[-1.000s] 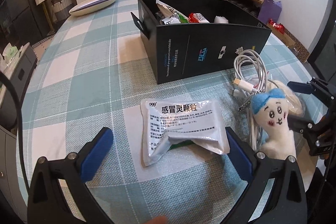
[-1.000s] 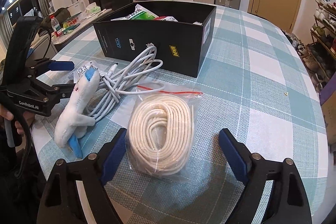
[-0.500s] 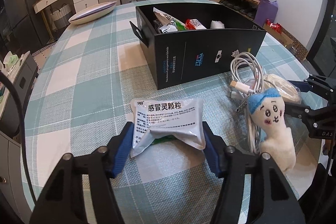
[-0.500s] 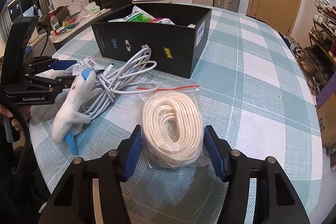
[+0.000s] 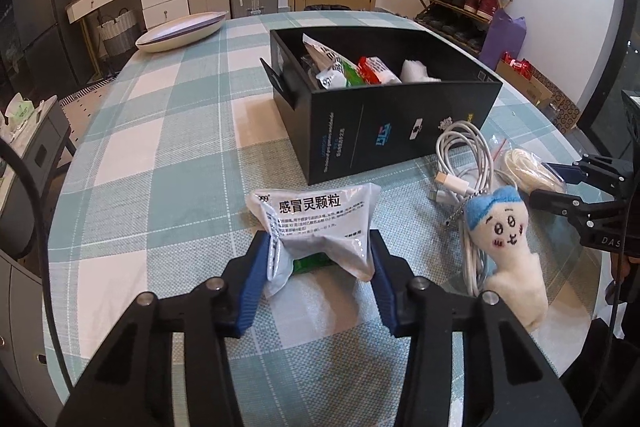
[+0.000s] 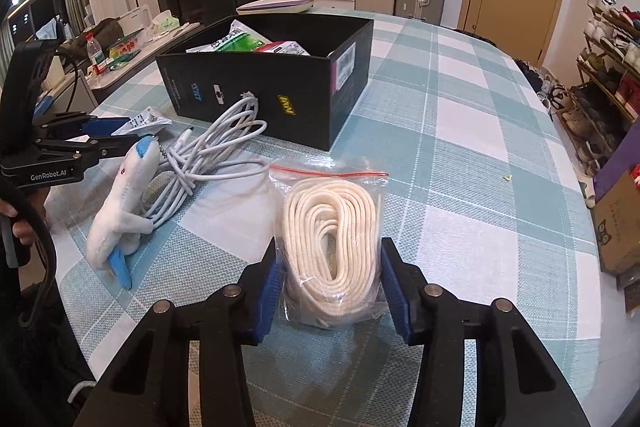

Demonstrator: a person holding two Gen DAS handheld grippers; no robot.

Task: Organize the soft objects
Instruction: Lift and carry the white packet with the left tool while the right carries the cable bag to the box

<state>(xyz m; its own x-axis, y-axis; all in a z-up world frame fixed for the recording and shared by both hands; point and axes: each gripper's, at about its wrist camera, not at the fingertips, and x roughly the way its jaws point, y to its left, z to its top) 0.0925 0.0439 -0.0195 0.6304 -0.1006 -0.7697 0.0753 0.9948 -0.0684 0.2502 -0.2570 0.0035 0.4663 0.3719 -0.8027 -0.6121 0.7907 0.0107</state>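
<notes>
1. The left gripper [image 5: 318, 263] has just been closing on the sachet [image 5: 316, 223], which lies on the table [image 5: 160, 155] just in front of the black box [image 5: 384, 131]. A second ago its blue pads stood wide on either side of the flat packet. Now they press its lower edges, and the sachet has buckled upward between them.
2. Between the two grippers, right of the sachet and in front of the box, the plush [image 5: 504, 251] and the white cable [image 5: 464, 163] lie untouched.
3. The right gripper [image 6: 332, 283] has also just been closing, from wide apart to pinching the bagged rope [image 6: 332, 227], which lies in front of the box's right corner. The plastic is bunched inward at both pads.
4. By my reading, both grasps are now made, so lifting each item into the box, which already holds packets, comes next.
</notes>
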